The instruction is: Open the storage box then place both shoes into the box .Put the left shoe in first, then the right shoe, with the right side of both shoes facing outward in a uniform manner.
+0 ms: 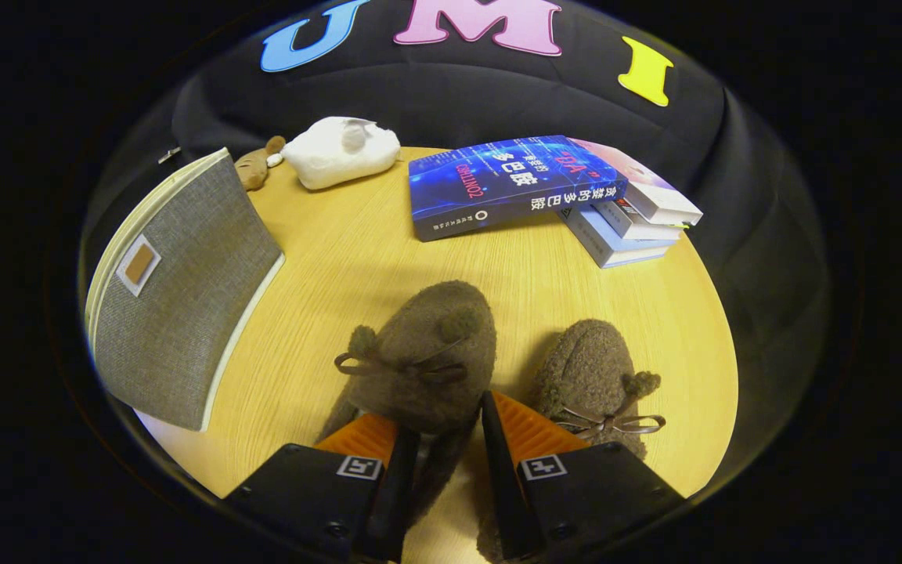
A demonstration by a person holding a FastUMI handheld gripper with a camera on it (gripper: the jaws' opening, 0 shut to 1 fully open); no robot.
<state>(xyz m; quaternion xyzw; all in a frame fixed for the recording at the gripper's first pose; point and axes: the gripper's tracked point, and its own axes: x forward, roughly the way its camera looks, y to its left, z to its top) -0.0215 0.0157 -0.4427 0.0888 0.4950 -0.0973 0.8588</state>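
Note:
My gripper (443, 427) holds a brown fuzzy shoe (427, 345) with a thin bow by its heel end, both fingers pressing on it. The toe points away from me, and the shoe looks raised off the wooden table (341, 258), with a shadow under it. A second matching shoe (592, 368) lies on the table just right of the right finger, its toe also pointing away. The grey fabric storage box (185, 290), with a cream rim and a small tan tag, stands to the left of the fingers. Its grey face tilts toward me and its inside is hidden.
Beyond the shoes lies a blue book (506, 184) on top of a stack of books (631, 219). A white soft toy (341, 153) and a small brown plush (257, 166) sit at the table's far side behind the box. The table's round edge curves close on the right.

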